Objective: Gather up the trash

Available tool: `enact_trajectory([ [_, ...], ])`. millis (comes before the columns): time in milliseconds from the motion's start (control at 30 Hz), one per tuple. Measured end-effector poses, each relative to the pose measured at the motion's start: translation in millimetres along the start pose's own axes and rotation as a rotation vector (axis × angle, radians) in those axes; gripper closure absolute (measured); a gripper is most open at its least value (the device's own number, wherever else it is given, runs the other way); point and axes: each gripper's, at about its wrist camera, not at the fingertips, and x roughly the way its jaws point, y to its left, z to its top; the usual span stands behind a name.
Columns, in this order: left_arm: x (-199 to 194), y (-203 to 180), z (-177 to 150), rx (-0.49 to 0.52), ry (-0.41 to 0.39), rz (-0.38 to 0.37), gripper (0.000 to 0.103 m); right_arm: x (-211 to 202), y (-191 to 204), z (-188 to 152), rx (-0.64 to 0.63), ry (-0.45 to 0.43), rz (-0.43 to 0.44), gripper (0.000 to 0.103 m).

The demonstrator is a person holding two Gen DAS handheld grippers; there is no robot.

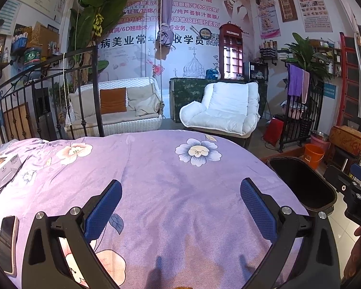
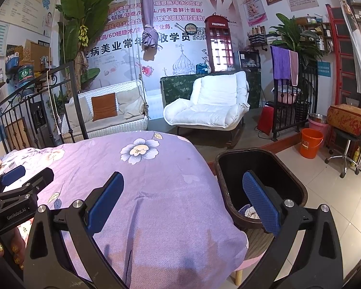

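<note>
Purple floral bedspread (image 1: 156,180) fills both of my views; it covers a bed, no loose trash visible on it. Two claws: left claw (image 1: 180,207) spread wide, nothing between the blue pads; right claw (image 2: 183,204) equally wide and empty. The right one hangs over the bed's right edge, one finger above cloth, the other above the bin. One trash bin (image 2: 260,168), dark, open-topped, on the floor touching the bed's right side; crumpled pale scraps (image 2: 249,212) lie at its bottom. That's the only trash I can see.

On the bed, left side: one phone (image 1: 8,243) face up near the left claw, one white box (image 1: 3,171) further up, one brown packet at the edge, partly cut off.

Room: tiled floor, black iron bed frame (image 1: 48,91), one white wicker swing seat (image 1: 118,106) with cushions, one white padded chair (image 1: 226,108), one orange bucket (image 2: 311,143), one pink bucket behind it, one stool, poster-covered wall. Between claws and bin, no obstruction.
</note>
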Motion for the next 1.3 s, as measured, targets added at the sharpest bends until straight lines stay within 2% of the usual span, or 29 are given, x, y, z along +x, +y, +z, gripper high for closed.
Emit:
enact_trajectory([
  [1300,-2.9,-3.1,-1.7,-0.002,-0.006,-0.004,0.005,2.0,8.4,-7.2,-0.004,0.002,0.002,0.005],
])
